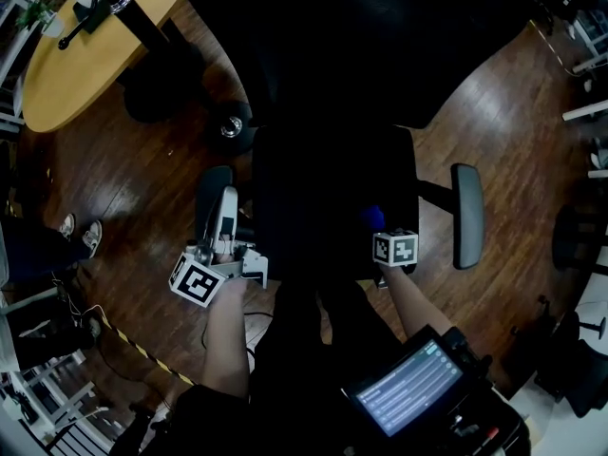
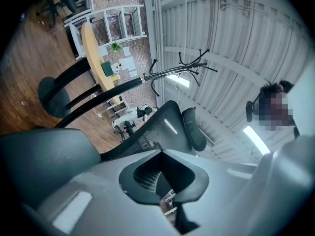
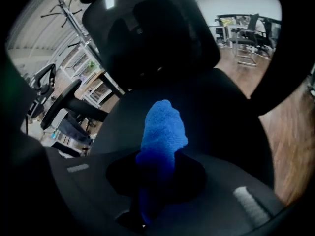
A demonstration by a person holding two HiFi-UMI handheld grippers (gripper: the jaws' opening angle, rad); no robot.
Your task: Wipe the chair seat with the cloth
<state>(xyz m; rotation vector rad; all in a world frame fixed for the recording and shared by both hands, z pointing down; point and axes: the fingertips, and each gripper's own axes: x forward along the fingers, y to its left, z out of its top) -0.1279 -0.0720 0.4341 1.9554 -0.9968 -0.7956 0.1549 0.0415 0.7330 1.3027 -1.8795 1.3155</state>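
- Head view looks down on a dark office chair (image 1: pixel 328 103) standing on a glossy plank floor (image 1: pixel 142 179). Its high back (image 2: pixel 162 127) reads as stretched mesh in the left gripper view. The right armrest (image 1: pixel 467 215), padded and round-ended, juts out to the side.
- Next in size is the seat (image 1: pixel 323 198), a broad, matte, almost black pad with a soft curved edge. Dust and streaks will likely be hard to spot on it.
- Over the right front part of the seat is the cloth (image 3: pixel 162 127), bright blue, fluffy and towel-like. It is bunched into a thick tongue that sticks out past the right tool (image 3: pixel 156 156), which is clenched on its lower end. Whether the cloth touches the pad cannot be made out.
- Off the seat, beside the left armrest (image 1: pixel 214 193), the left tool (image 2: pixel 163 154) is clenched on nothing and tilted up toward the ceiling (image 2: pixel 236 43).
- To wipe well, I would tip the right tool down so the loose end of the cloth lies flat. Only fabric, not the hard tips, should press on the pad.
- From there, overlapping straight passes from the back to the front edge should cover the seat. Light, even pressure should keep the bunch from rolling up or pulling free.
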